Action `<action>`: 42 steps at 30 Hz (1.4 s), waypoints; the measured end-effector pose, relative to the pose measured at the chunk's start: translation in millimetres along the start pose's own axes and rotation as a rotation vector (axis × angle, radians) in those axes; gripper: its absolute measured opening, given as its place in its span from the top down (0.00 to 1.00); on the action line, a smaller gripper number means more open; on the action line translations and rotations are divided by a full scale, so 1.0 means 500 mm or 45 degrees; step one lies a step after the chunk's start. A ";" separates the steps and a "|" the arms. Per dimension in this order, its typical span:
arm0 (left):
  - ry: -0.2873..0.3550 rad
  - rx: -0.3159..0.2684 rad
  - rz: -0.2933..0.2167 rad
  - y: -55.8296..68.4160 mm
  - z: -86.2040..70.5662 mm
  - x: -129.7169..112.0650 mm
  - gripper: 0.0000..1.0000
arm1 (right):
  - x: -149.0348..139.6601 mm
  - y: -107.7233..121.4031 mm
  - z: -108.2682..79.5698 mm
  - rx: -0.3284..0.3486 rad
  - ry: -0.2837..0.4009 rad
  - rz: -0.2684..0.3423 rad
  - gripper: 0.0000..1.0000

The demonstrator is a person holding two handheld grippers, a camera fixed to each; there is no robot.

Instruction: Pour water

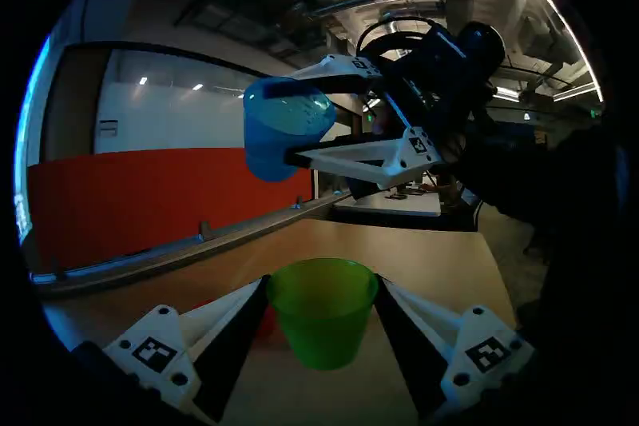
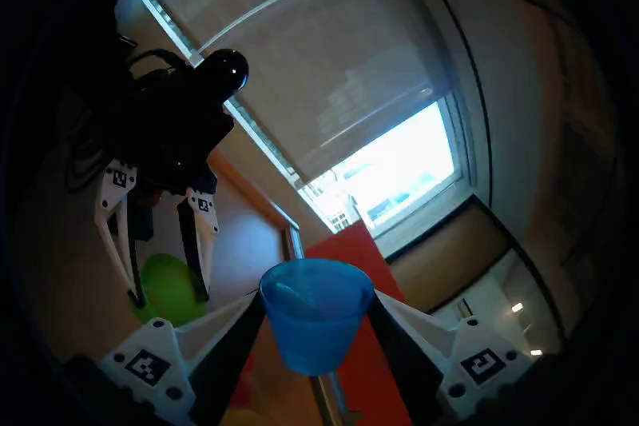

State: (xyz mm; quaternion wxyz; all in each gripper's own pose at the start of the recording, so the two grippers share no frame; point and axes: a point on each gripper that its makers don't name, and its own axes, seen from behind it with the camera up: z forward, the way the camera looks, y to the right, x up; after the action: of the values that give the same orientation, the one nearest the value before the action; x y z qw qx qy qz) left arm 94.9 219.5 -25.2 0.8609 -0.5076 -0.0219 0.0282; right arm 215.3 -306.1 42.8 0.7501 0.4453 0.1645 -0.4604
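The left gripper (image 1: 321,288) is showing two white wedge-shaped fingers (image 1: 200,330) with black inner pads (image 1: 232,346), each bearing a square black-and-white marker (image 1: 154,352) and dark screw holes (image 1: 177,379). The right gripper (image 2: 315,298) is presenting the same build, its black housing (image 1: 447,58) carrying looping black cables (image 1: 391,26).

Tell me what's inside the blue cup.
In the right gripper view the blue cup, clamped by the right hand-held gripper, shows a blue interior with a pale streak, perhaps water. Its near wall hides the bottom, so the level is unclear.
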 end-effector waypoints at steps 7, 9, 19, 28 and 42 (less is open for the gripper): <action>0.004 -0.002 0.002 0.000 0.000 0.005 0.10 | 0.005 0.009 0.003 -0.009 -0.011 -0.062 0.10; 0.004 0.000 0.002 -0.002 0.000 0.005 0.10 | 0.006 0.010 0.003 -0.011 -0.013 -0.079 0.10; 0.004 -0.003 0.002 -0.002 0.001 0.005 0.10 | 0.014 0.017 0.009 -0.016 -0.017 -0.149 0.10; 0.005 -0.006 0.006 -0.002 0.003 0.009 0.10 | 0.012 0.026 0.010 -0.026 -0.027 -0.198 0.10; 0.004 -0.009 0.012 0.000 0.007 0.013 0.10 | 0.013 0.041 0.004 -0.048 -0.028 -0.248 0.10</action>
State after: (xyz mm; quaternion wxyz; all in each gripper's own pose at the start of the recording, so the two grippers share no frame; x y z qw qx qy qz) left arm 101.0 223.0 -23.5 0.8590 -0.5107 -0.0183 0.0314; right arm 235.5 -307.6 50.0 0.7117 0.4080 0.2074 -0.5328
